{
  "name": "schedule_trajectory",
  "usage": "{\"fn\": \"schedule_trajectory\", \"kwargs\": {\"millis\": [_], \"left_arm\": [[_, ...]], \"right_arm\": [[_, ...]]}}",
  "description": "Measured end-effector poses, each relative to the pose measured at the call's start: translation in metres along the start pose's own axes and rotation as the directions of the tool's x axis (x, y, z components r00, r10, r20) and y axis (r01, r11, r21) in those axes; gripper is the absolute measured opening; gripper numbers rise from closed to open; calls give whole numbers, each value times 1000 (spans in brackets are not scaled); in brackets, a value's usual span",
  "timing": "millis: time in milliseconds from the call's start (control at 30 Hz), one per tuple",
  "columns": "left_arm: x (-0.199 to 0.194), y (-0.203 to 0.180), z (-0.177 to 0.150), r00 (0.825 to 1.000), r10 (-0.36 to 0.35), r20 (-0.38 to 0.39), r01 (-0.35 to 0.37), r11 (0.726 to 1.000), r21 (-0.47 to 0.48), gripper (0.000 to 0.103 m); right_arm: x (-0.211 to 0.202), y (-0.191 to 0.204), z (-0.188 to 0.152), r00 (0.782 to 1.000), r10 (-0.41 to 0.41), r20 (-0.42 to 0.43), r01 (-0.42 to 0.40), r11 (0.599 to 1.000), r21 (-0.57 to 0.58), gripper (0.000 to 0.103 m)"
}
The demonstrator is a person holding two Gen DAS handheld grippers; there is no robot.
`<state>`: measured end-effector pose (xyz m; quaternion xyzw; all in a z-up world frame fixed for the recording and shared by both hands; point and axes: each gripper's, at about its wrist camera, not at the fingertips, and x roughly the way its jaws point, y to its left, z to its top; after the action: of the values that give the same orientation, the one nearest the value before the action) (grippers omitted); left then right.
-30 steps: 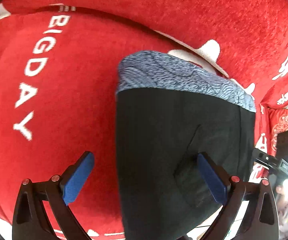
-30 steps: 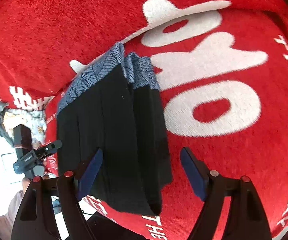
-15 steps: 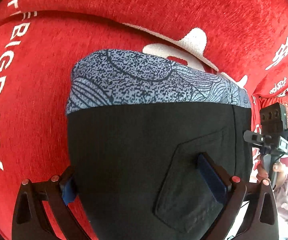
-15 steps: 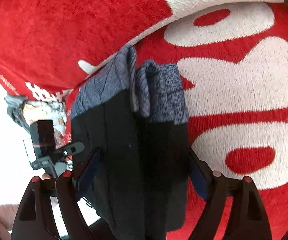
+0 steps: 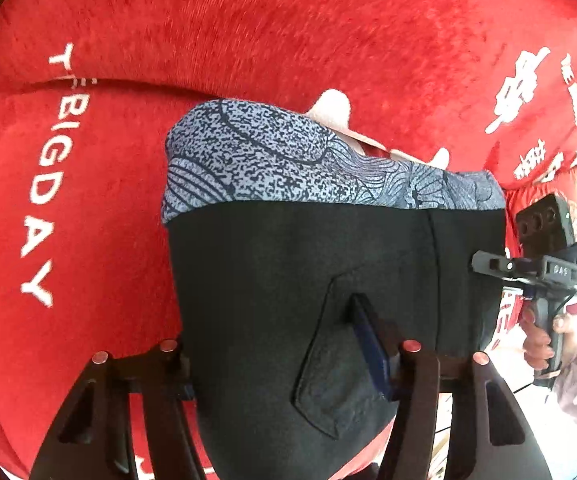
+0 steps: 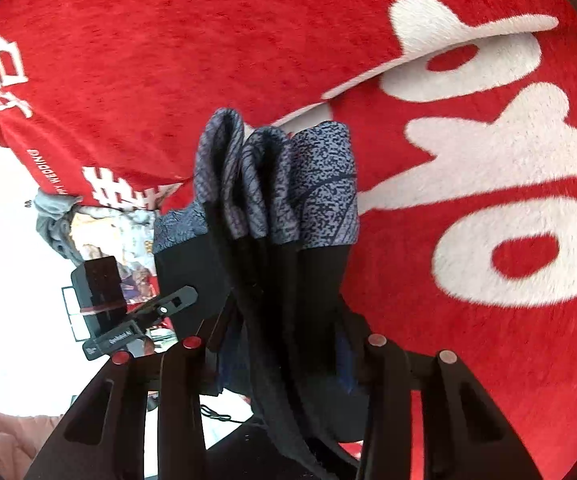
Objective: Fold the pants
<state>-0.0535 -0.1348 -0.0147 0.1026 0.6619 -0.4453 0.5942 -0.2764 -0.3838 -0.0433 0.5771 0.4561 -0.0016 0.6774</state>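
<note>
Our left gripper (image 5: pixel 284 364) has just been closing and its fingers now pinch the black pants (image 5: pixel 288 272) near the back pocket (image 5: pixel 340 384), above the red blanket (image 5: pixel 100 240). Our right gripper (image 6: pixel 284 364) has likewise been closing, and it clamps the bunched folds, whose patterned waistband (image 6: pixel 312 184) points away.

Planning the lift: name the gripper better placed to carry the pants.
Left, likely: the left gripper spans the flat black pants by the pocket; the right gripper pinches only a bunched edge. Both jaws just closed.
</note>
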Motion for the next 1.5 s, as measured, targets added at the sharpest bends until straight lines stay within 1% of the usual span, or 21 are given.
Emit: {"fn": "schedule_trajectory", "kwargs": {"millis": [100, 200, 267, 300, 433, 500, 567, 600, 667, 733, 767, 833, 933, 967, 1133, 1233, 1300, 1367, 1400, 1433, 1500], "left_arm": [[-19, 4, -6, 1000, 9, 2, -9, 1000, 16, 63], [-37, 13, -22, 1000, 15, 2, -15, 1000, 8, 63], [-45, 22, -37, 999, 35, -2, -35, 999, 3, 63], [-40, 18, -41, 999, 43, -4, -43, 999, -1, 63], [-37, 46, -63, 996, 84, -34, -85, 996, -30, 63], [-27, 62, -73, 993, 105, -45, -107, 993, -48, 64], [-23, 73, -77, 992, 120, -31, -121, 991, -58, 77], [-21, 76, -77, 992, 127, -17, -128, 990, -60, 79], [-17, 83, -75, 991, 130, -19, -131, 989, -68, 94], [-15, 89, -75, 993, 117, -26, -119, 990, -76, 95], [-14, 90, -74, 993, 114, -30, -116, 991, -74, 95], [-16, 89, -74, 992, 124, -33, -126, 989, -70, 95], [-26, 86, -75, 984, 176, -28, -178, 982, -69, 95], [-31, 85, -76, 978, 208, -26, -209, 975, -70, 95], [-53, 71, -86, 954, 298, -37, -300, 953, -41, 95], [-68, 51, -92, 938, 346, -33, -347, 938, -12, 95], [-77, 38, -94, 928, 371, -15, -371, 929, -5, 95], [-83, 27, -95, 925, 379, -7, -379, 925, -12, 95], [-84, 22, -95, 926, 376, -8, -376, 926, -19, 96], [-86, 15, -96, 926, 378, -8, -378, 925, -27, 102], [-88, 4, -97, 917, 398, -5, -398, 917, -36, 102]], "right_arm": [[-2, 8, -19, 1000, 14, -8, -14, 1000, 2, 44], [4, 16, -42, 999, 37, -14, -36, 999, 18, 44], [12, 20, -56, 999, 42, -23, -41, 999, 19, 44], [18, 22, -61, 999, 43, -28, -42, 999, 20, 44], [49, 26, -80, 998, 24, -54, -24, 1000, 18, 44], [62, 24, -85, 998, -21, -63, 21, 1000, -3, 44], [73, 28, -82, 995, -85, -45, 83, 996, -29, 44], [74, 24, -80, 993, -111, -40, 110, 994, -25, 47], [76, 18, -77, 988, -150, -48, 149, 989, -24, 55], [79, 20, -74, 979, -199, -49, 195, 978, -70, 61], [79, 21, -73, 973, -224, -50, 219, 971, -91, 67], [78, 24, -72, 964, -260, -50, 255, 962, -93, 73], [70, 28, -76, 955, -295, -41, 292, 954, -65, 73], [67, 29, -78, 949, -313, -36, 310, 949, -56, 73], [48, 35, -97, 920, -390, -30, 390, 921, -8, 75], [36, 45, -109, 913, -409, -20, 409, 913, 5, 79], [30, 51, -114, 911, -412, -8, 412, 911, 12, 81], [24, 59, -118, 903, -429, 13, 429, 903, 14, 85], [21, 66, -120, 896, -442, 26, 442, 897, 7, 87], [18, 72, -121, 890, -454, 36, 454, 891, -4, 91], [14, 86, -124, 876, -478, 58, 481, 876, -45, 94]]}}
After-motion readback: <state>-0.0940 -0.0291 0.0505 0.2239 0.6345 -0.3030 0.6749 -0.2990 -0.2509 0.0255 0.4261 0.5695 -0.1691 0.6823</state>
